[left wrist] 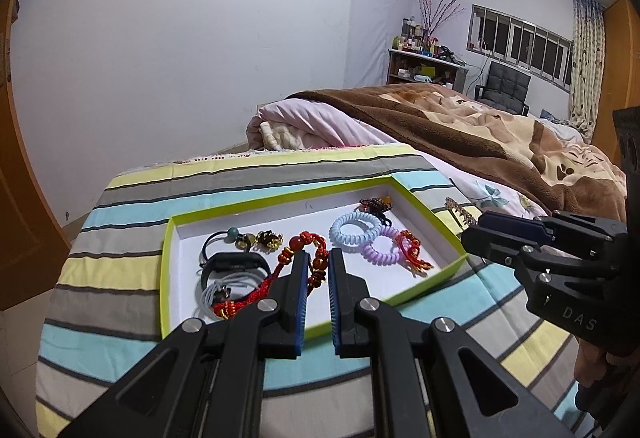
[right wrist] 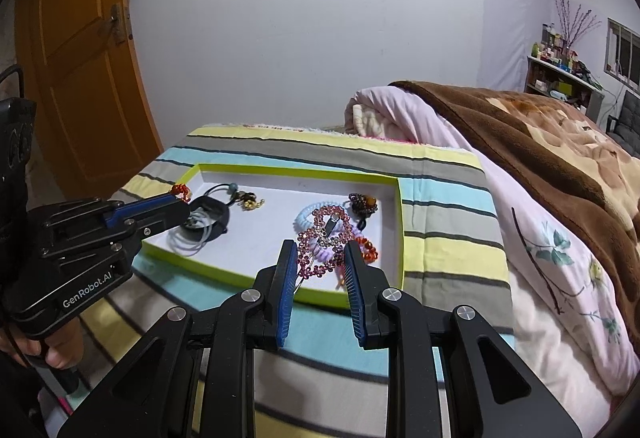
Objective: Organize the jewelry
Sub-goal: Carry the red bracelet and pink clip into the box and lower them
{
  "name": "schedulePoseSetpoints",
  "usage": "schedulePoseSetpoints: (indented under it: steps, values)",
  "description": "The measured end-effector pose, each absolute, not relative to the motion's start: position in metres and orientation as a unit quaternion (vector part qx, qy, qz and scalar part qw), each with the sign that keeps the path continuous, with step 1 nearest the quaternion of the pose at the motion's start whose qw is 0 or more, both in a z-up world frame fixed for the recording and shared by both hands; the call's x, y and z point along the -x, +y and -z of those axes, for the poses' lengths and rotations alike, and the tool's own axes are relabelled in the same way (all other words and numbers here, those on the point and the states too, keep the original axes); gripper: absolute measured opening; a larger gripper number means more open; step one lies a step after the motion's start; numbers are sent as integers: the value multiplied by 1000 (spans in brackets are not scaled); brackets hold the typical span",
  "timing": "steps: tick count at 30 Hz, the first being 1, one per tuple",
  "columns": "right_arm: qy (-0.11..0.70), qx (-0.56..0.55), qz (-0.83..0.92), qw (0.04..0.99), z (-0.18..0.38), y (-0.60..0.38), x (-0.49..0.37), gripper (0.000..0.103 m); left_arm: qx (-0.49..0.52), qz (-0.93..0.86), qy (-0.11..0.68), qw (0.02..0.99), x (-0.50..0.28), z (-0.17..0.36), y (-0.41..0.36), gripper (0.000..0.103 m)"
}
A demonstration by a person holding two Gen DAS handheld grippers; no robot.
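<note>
A shallow white tray with a lime-green rim (left wrist: pixel 276 199) (right wrist: pixel 400 222) lies on a striped cloth. My left gripper (left wrist: pixel 319 258) is shut on a red beaded knot bracelet (left wrist: pixel 310 240) over the tray; its red end shows at the tips in the right wrist view (right wrist: pixel 181 191). My right gripper (right wrist: pixel 320 252) is shut on a pink rhinestone hair clip (right wrist: pixel 322 238) above the tray's near right part; the clip also shows in the left wrist view (left wrist: pixel 460 211). In the tray lie a black band (left wrist: pixel 234 264), white cord loops (left wrist: pixel 224 292), blue (left wrist: pixel 356 230) and purple (left wrist: pixel 384 248) coil hair ties.
The striped cloth (left wrist: pixel 132 258) covers a small surface beside a bed with a pink quilt (right wrist: pixel 560 266) and brown blanket (left wrist: pixel 480 125). A wooden door (right wrist: pixel 80 57) stands left. Shelves (left wrist: pixel 420 67) and a chair (left wrist: pixel 506 85) stand far back.
</note>
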State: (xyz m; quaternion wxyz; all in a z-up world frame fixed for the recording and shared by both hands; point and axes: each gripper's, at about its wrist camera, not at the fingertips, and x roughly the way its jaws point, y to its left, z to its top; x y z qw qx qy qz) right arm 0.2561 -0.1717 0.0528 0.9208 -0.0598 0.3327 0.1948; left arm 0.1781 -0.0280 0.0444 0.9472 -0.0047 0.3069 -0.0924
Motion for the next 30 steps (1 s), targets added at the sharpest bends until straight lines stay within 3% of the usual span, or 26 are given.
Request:
schedulePoseSetpoints:
  steps: [30]
  values:
    - [405,75,-186,892,5,-162,-323,25,6,126,385,914,-235,10,-37,11]
